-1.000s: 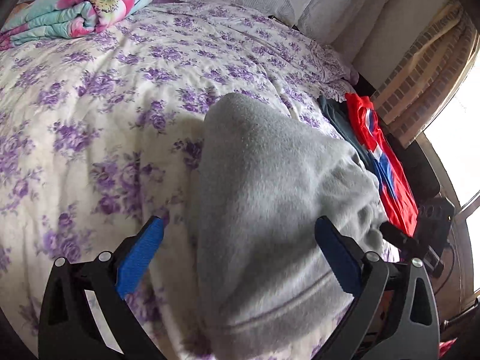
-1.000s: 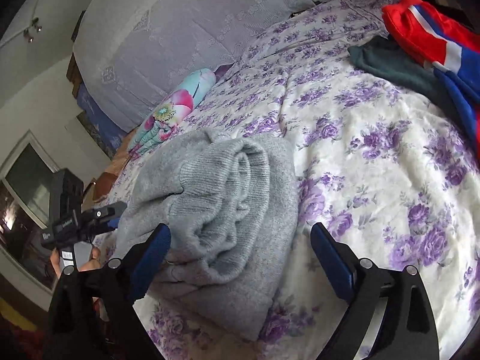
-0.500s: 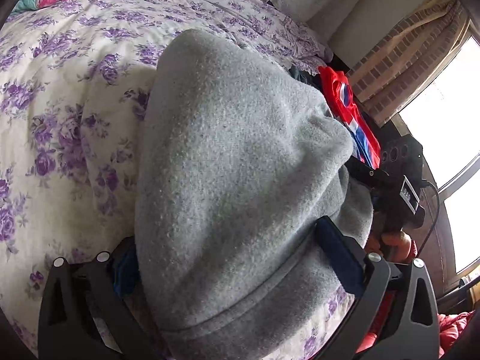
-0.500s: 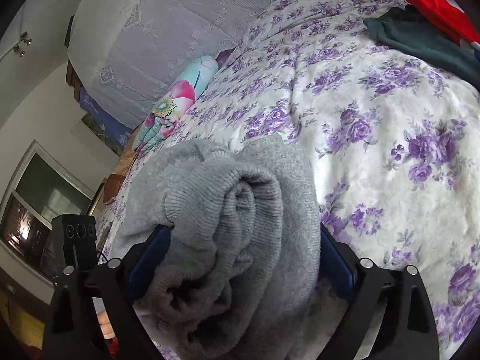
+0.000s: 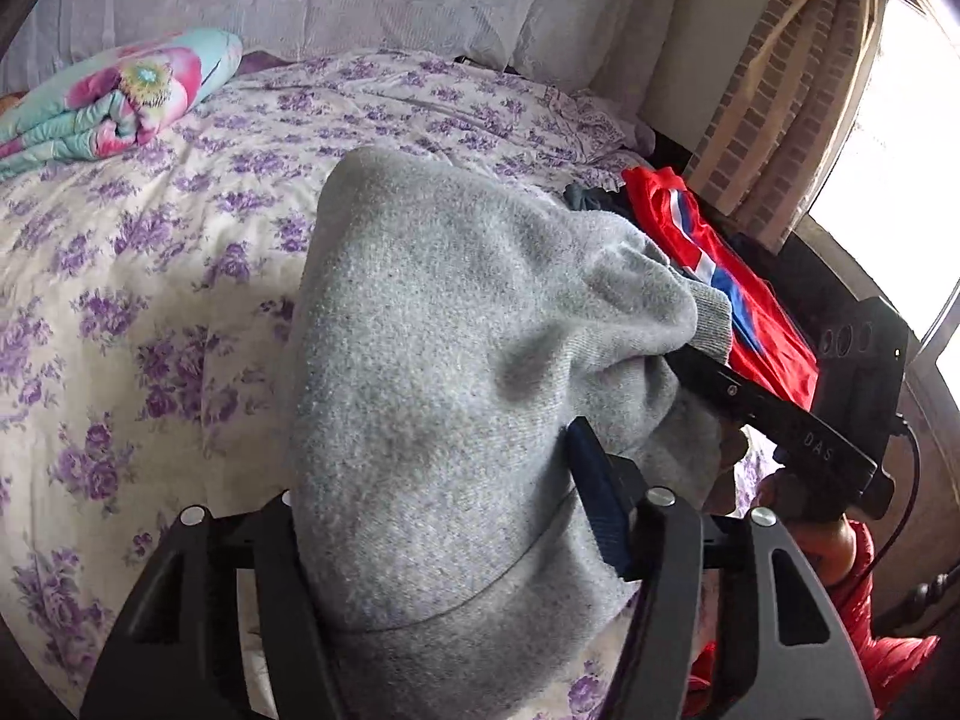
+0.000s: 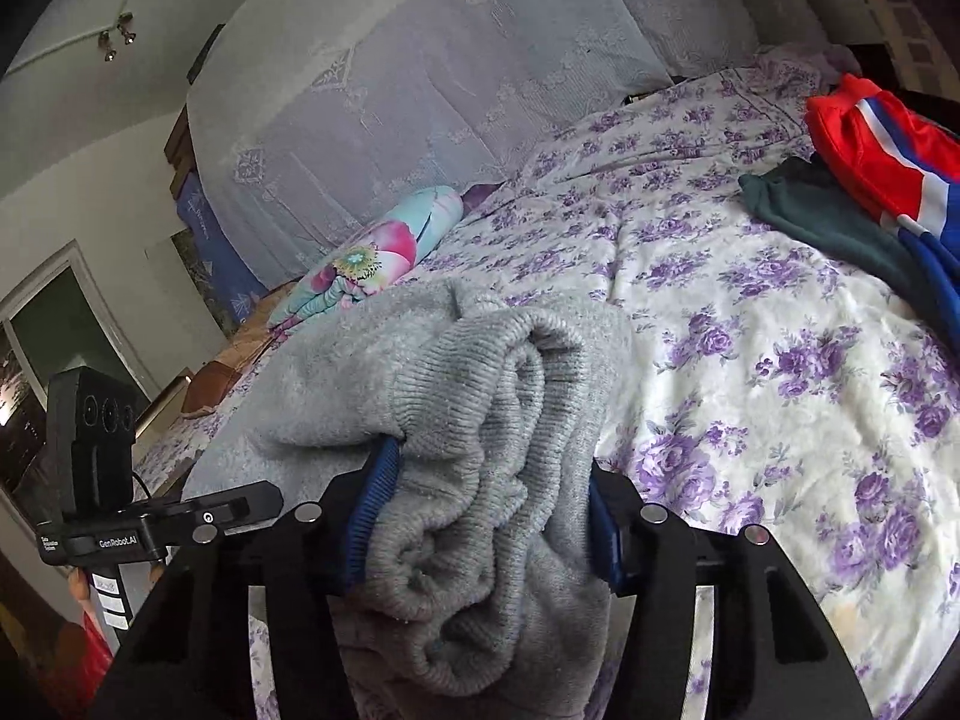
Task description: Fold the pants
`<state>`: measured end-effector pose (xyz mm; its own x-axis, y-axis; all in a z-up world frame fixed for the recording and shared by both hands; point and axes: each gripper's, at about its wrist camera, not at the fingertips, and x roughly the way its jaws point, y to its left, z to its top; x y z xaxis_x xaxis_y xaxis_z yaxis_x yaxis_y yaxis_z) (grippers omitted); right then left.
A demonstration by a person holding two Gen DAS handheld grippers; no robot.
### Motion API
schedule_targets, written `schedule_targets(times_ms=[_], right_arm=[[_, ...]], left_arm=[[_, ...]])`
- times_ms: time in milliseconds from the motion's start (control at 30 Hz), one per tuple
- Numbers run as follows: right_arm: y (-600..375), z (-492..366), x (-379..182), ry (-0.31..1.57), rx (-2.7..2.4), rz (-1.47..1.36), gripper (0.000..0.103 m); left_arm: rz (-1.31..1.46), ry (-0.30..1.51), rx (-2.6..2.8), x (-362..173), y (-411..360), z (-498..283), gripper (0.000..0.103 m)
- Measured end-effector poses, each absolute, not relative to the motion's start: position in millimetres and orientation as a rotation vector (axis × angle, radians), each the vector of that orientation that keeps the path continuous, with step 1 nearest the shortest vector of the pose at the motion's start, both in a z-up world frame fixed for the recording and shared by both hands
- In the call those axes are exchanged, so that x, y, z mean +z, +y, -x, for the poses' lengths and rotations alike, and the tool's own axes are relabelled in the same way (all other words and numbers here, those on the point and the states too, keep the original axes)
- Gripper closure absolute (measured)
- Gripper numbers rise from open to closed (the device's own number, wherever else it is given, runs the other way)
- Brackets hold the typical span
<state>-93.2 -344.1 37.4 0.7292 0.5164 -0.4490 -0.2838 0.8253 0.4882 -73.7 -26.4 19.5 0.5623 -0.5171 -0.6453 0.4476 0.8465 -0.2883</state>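
The grey fleece pants [image 5: 432, 372] lie bunched on the floral bedspread [image 5: 150, 276] near the bed's front edge. My left gripper [image 5: 438, 516] is shut on one end of the grey pants; only its right blue pad shows, the left is hidden under cloth. My right gripper [image 6: 486, 510] is shut on the ribbed cuff end of the grey pants [image 6: 480, 420], with cloth bulging between its blue pads. The right gripper also shows in the left wrist view [image 5: 774, 414], clamped on the pants' far edge.
A red, white and blue garment [image 5: 720, 276] and a dark green one [image 6: 834, 222] lie at the bed's right edge. A rolled floral quilt [image 5: 114, 96] sits at the back left. White pillows [image 6: 420, 90] line the headboard. A window [image 5: 900, 138] is on the right.
Both grippers moved in onto the grey pants and closed on them. The pants now stand bunched up between the two grippers.
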Motion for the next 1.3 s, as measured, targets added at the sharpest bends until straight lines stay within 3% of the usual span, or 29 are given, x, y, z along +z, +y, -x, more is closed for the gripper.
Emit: schedule_targets(times_ms=[133,200,267,433,500,700,967,1300], right_arm=[[-359,78,14,0.679,0.467,-0.515,0.046],[-361,77,9,0.681,0.481,-0.542,0.045],[-361,75,6,0.692,0.486,-0.545,0.039],[-364,58,-5,0.752,0.516,-0.613,0.031],[-364,53,-8,0.768,0.528,-0.629,0.03],[-349,69,19,0.678,0.514,-0.492,0.047],[-352,59,123,0.479,0.56,-0.4,0.049],[-335,-74,225,0.3,0.512,-0.313,0.049]], left_arm=[[0.11,0.88,-0.549,-1,-32,49,0.027],[0.169,0.905,-0.574,-10,-25,40,0.012],[0.237,0.98,-0.614,-26,-20,29,0.004],[0.273,0.985,-0.639,-32,-20,27,0.004],[0.249,0.956,-0.656,-27,-25,31,0.017],[0.163,0.864,-0.627,8,-31,49,0.055],[0.102,0.662,-0.623,104,-33,51,0.057],[0.042,0.52,-0.536,219,-46,-71,0.057]])
